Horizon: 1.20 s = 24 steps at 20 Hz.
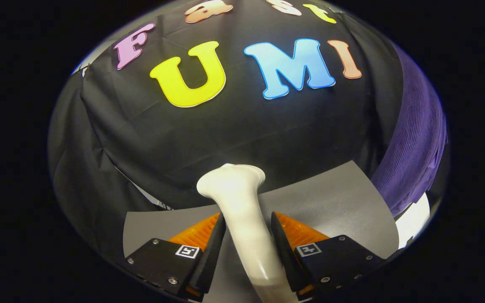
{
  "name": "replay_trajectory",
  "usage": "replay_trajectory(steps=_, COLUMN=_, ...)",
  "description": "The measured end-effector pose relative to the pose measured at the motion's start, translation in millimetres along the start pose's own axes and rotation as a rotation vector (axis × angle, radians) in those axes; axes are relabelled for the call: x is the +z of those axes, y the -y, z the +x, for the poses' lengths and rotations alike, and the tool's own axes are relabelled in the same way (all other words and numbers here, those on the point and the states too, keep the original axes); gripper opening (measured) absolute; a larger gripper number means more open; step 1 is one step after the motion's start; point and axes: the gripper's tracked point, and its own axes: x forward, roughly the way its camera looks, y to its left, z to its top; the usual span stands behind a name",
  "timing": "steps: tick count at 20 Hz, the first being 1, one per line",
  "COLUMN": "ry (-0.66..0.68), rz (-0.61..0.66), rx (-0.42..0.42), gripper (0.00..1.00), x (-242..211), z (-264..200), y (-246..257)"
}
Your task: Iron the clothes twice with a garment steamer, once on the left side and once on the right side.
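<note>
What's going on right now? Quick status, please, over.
Gripper shut on white steamer, head pointing ahead. Purple garment off to the right, beyond the fingers, not touched. Grey tabletop below. Nothing in the way.

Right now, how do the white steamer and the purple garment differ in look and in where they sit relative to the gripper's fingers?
The steamer is smooth, glossy and white; the garment is ribbed, matte and purple. The steamer sits between the fingers of the gripper, which press on its handle from both sides, with its head rising just ahead of them; the garment hangs well beyond them, off to the right, untouched. Both stand against the black cloth wall, by the grey surface.
</note>
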Motion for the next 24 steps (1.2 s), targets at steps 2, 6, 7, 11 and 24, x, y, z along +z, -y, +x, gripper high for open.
replay_trajectory(steps=2, ry=-0.025, rz=0.01, rx=-0.005, gripper=0.69, x=-2.9, z=2.6, y=0.4)
replay_trajectory(steps=6, ry=-0.044, rz=-0.024, rx=-0.013, gripper=0.64, x=-9.7, z=3.5, y=0.5)
replay_trajectory(steps=7, ry=-0.051, rz=-0.034, rx=-0.012, gripper=0.6, x=-12.6, z=6.0, y=2.5)
replay_trajectory(steps=11, ry=-0.006, rz=-0.099, rx=-0.018, gripper=0.51, x=-5.5, z=-2.6, y=3.7)
replay_trajectory(steps=24, ry=0.307, rz=-0.173, rx=0.046, gripper=0.45, x=2.0, z=-137.9, y=20.9)
